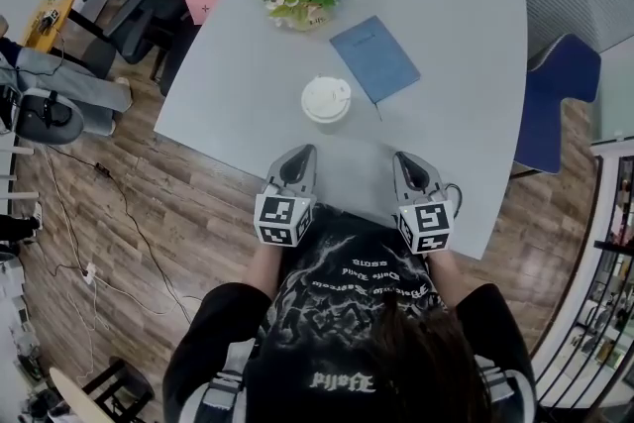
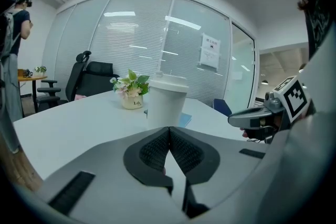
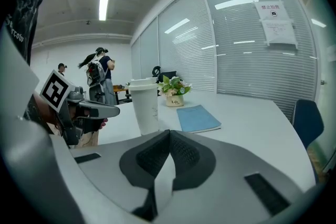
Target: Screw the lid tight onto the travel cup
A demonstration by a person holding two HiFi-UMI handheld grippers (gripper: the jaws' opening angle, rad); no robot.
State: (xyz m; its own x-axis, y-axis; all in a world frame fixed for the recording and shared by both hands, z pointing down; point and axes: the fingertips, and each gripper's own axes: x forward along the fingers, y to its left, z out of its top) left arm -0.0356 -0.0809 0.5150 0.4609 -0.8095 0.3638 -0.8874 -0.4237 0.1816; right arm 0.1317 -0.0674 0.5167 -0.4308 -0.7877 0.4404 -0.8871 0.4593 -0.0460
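The table (image 1: 248,94) is light grey with rounded corners and stands on a wood-plank floor (image 1: 129,243). A black office chair (image 1: 139,15) stands off its far left corner. A blue chair (image 1: 560,79) stands at its right edge. Cables (image 1: 129,215) run across the floor at left. A dark shelf unit (image 1: 609,302) stands at far right. Glass partition walls (image 2: 136,44) with closed white blinds enclose the room, and a paper notice (image 3: 273,21) is fixed to one pane. A ceiling strip light (image 3: 104,2) is lit.

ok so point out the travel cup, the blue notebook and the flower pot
travel cup (image 1: 326,100), head view, centre of its top
blue notebook (image 1: 374,59), head view, middle of cover
flower pot (image 2: 132,102), left gripper view, pot's front
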